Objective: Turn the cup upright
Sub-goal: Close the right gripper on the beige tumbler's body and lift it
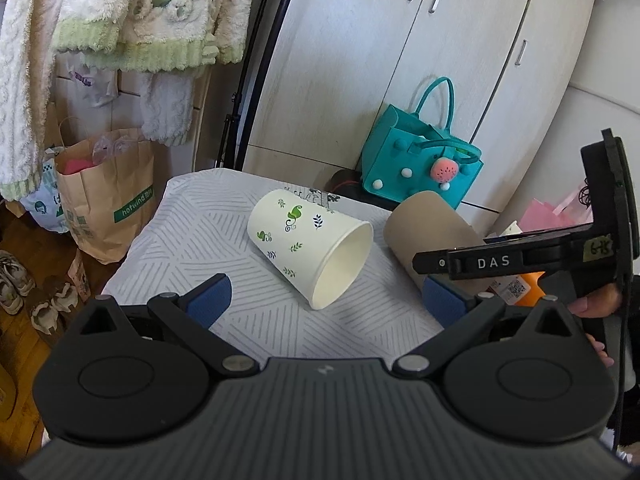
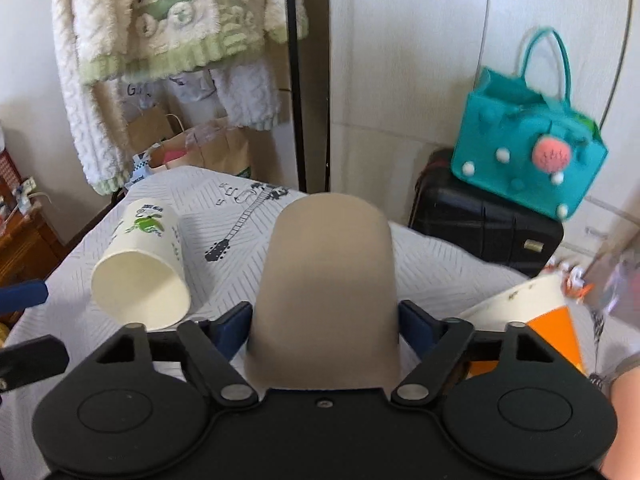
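Two tools in play. My right tool (image 2: 324, 320) is clamped on the brown cup (image 2: 326, 280): blue pads press its sides near the wide end, and the closed base points away from me, so it lies roughly level along the fingers, not upright yet. From the left wrist view the same brown cup (image 1: 424, 232) shows just beside the white one, with my right tool (image 1: 480, 264) across it.

My left tool (image 1: 324, 300) is released, fingers spread wide, nothing between them; it hangs short of the white leaf-print cup (image 1: 308, 248).

That white cup (image 2: 140, 272) lies on its side on the striped cloth of the worktop (image 1: 192, 232), mouth turned toward me and to the right. A third cup with an orange panel (image 2: 532, 320) sits close behind my right fingers. A teal bag (image 2: 528, 152) rests on a dark case further back, well apart.

Judgement: brown cup is mid-flip; white cup untouched.

Risks:
- Paper wall is thin. Too hard a squeeze near the rim would dent or ovalise it, and the cup could pop out during rotation.
- Swinging the base down near the white cup could knock it; on its side it would roll toward the worktop edge.
- The orange cup is crowding my right tool; a wide wrist turn could clip it.
- Soft cloth underneath: a tilted set-down may tip the cup again.
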